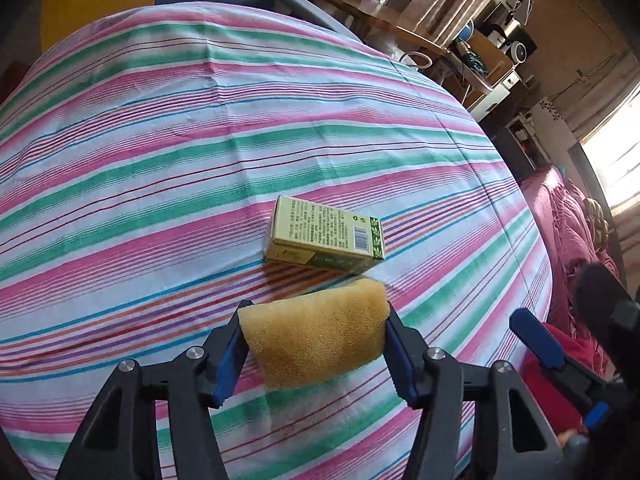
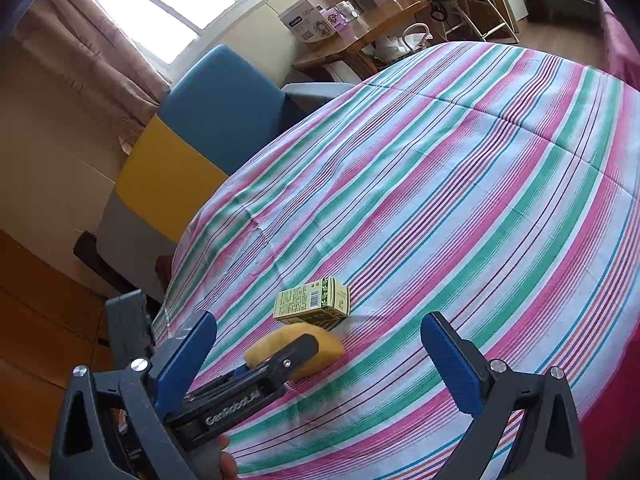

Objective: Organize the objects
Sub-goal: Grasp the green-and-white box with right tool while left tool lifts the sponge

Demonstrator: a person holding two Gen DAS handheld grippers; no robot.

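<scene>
Left gripper [image 1: 314, 344]: both blue-padded fingers [image 1: 230, 354] press the two ends of a yellow sponge [image 1: 316, 338], which bows upward between them (its middle arches, its lower edge hangs toward the cloth). Green carton [image 1: 326, 234]: lies flat on the striped bedsheet [image 1: 160, 140], just beyond the fingertips and just past the sponge's far edge; whether the two touch cannot be told. Right gripper [image 2: 320, 356]: fingers spread wide, nothing between the pads; the sponge and the left gripper's dark finger [image 2: 288, 356] sit ahead of its left fingertip, the carton [image 2: 314, 300] further out. Background: blue-and-yellow chair [image 2: 208, 104] beyond the bed.
</scene>
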